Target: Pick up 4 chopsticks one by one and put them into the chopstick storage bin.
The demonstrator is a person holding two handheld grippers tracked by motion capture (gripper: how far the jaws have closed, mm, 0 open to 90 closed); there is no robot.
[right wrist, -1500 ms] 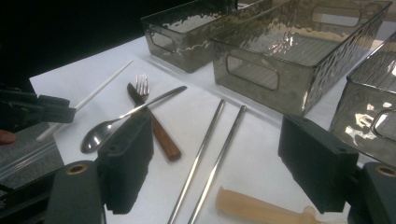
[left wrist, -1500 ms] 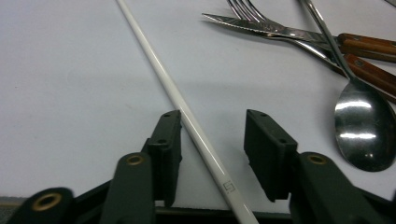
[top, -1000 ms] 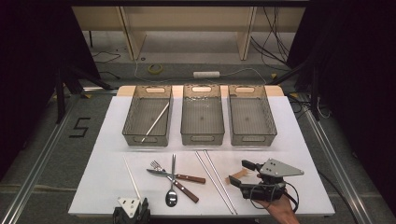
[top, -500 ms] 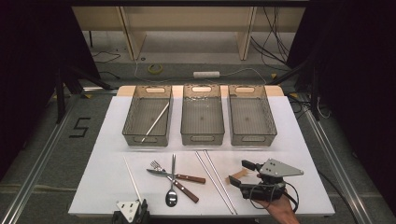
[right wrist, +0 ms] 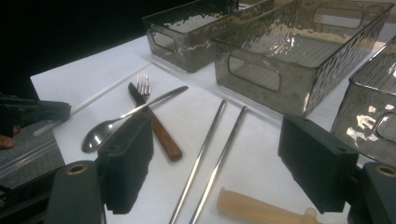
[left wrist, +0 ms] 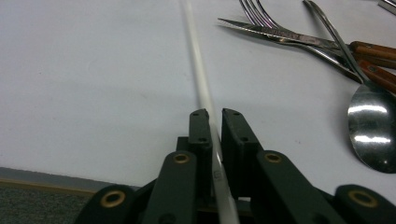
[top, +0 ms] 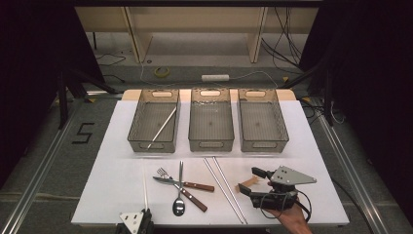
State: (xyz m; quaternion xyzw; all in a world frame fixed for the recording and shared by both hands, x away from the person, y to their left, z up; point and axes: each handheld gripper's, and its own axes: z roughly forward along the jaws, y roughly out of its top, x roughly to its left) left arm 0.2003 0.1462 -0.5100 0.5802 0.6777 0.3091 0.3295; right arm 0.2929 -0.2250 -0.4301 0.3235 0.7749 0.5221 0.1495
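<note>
My left gripper (top: 144, 213) is at the table's near edge, pointing away from me along a thin white stick (top: 144, 187). Its jaws have just been closing, and in the left gripper view they press on the near end of the white stick (left wrist: 198, 74) between them. At the near right, a hand holds my right gripper (top: 252, 181) with its jaws wide open. A tan wooden handle (right wrist: 261, 207) lies on the table between those jaws, apart from both.
Three clear bins (top: 153, 144) (top: 211, 144) (top: 263, 145) stand in a row at the back, and the left one holds a second white stick (top: 162, 127). A fork (top: 163, 173), knife (top: 187, 184) and spoon (top: 178, 204) lie crossed mid-table. Two metal chopsticks (top: 224, 187) lie beside them.
</note>
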